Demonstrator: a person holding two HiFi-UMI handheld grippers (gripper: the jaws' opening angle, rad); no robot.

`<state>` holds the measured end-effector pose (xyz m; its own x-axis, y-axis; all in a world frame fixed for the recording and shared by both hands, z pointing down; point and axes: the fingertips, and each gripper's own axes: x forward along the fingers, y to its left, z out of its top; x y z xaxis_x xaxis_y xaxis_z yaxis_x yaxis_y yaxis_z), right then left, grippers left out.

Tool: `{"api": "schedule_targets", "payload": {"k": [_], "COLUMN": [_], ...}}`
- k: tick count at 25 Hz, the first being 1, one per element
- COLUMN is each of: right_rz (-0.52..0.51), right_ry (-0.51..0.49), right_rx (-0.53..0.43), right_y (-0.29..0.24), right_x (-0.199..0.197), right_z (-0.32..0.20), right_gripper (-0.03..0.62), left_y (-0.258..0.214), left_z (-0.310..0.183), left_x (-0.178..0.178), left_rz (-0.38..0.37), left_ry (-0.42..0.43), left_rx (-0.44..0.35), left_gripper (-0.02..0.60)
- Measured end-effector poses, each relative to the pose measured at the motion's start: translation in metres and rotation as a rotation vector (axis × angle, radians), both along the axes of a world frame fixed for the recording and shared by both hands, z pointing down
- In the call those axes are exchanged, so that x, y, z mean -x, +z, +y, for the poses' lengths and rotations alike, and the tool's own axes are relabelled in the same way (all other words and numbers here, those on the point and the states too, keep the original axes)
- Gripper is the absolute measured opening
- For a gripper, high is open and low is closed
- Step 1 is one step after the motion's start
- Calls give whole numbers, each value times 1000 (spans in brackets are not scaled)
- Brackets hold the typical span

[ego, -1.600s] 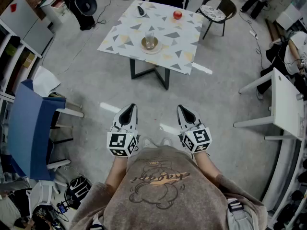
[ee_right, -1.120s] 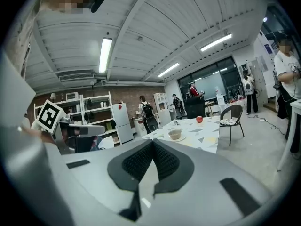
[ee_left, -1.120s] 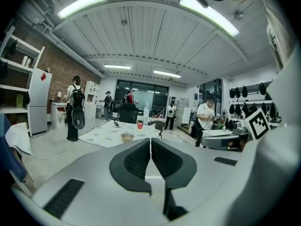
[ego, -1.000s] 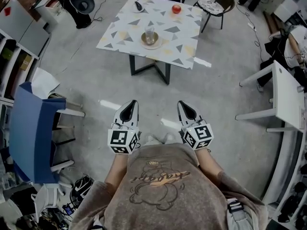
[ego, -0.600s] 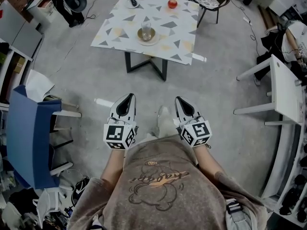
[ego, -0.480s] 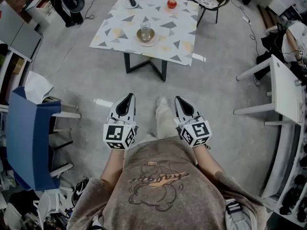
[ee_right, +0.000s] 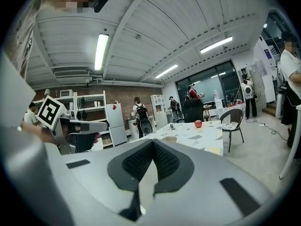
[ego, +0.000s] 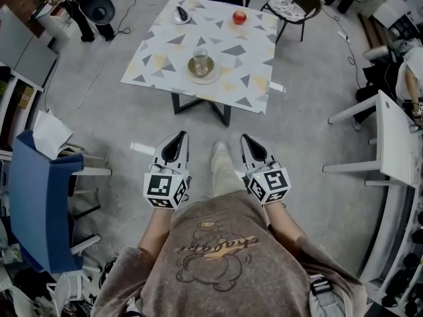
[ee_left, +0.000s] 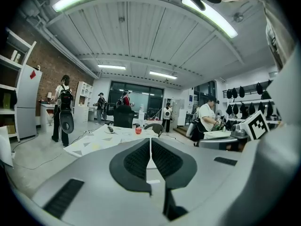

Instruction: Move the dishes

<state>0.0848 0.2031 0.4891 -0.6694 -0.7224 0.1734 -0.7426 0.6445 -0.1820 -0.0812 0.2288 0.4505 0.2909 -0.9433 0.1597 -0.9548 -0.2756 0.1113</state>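
Note:
A table [ego: 251,88] with a white cloth patterned in triangles stands ahead across the floor. On it a glass sits in a round dish [ego: 201,65] near the middle. A small plate with a dark object [ego: 182,12] and a red apple [ego: 239,17] lie at the far side. My left gripper [ego: 176,139] and right gripper [ego: 246,141] are held side by side in front of the person's body, well short of the table. Both are shut with nothing in them. In the left gripper view the apple [ee_left: 138,131] shows far off beyond the left gripper [ee_left: 150,145]; in the right gripper view the apple [ee_right: 198,124] lies past the right gripper [ee_right: 152,144].
A blue chair [ego: 36,203] with a white cloth stands to my left. A white side table [ego: 396,137] is at the right. A dark round chair [ego: 291,2] sits beyond the table's far right corner. Several people stand in the background of the gripper views.
The person has walked forward with a leg stepping out between the grippers; the table now sits closer and lower in the head view. Both grippers stayed shut and side by side.

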Motion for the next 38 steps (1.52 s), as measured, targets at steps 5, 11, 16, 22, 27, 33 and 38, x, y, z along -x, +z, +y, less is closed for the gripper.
{"api": "schedule_targets", "payload": {"k": [5,11,16,22,27,33,38], "right_rz": [-4,-13,-15,-15,-8,-7,-6], "right_ry": [-18,-44,-67,-100,-127,-141,-117], "right_rx": [9,20,28,28,22,23,20], "right_y": [2,-7,-12,-13,-12,-16,-16], "right_x": [9,20,25,30,35,45,53], "right_z": [-56,-124,-174,-224,-256,-277,-286], "right_gripper": [3,3,3,3,3,3,3], "left_y": [-4,-12,-17,-17,-17,-20,-22], "left_z": [-56,-119,-164,-208,-234,-255,-267], "left_x": [3,12,19,23,27,31,37], "left_rz": [-6,-13,-18,-19,-20,-25,-21], "left_ry": [-6,-28,-50,-80,-101,-96,-63], "left_rx": [0,6,14,14,1,-7,-18], "left_gripper": [25,25,25,25,25,25,25]}}
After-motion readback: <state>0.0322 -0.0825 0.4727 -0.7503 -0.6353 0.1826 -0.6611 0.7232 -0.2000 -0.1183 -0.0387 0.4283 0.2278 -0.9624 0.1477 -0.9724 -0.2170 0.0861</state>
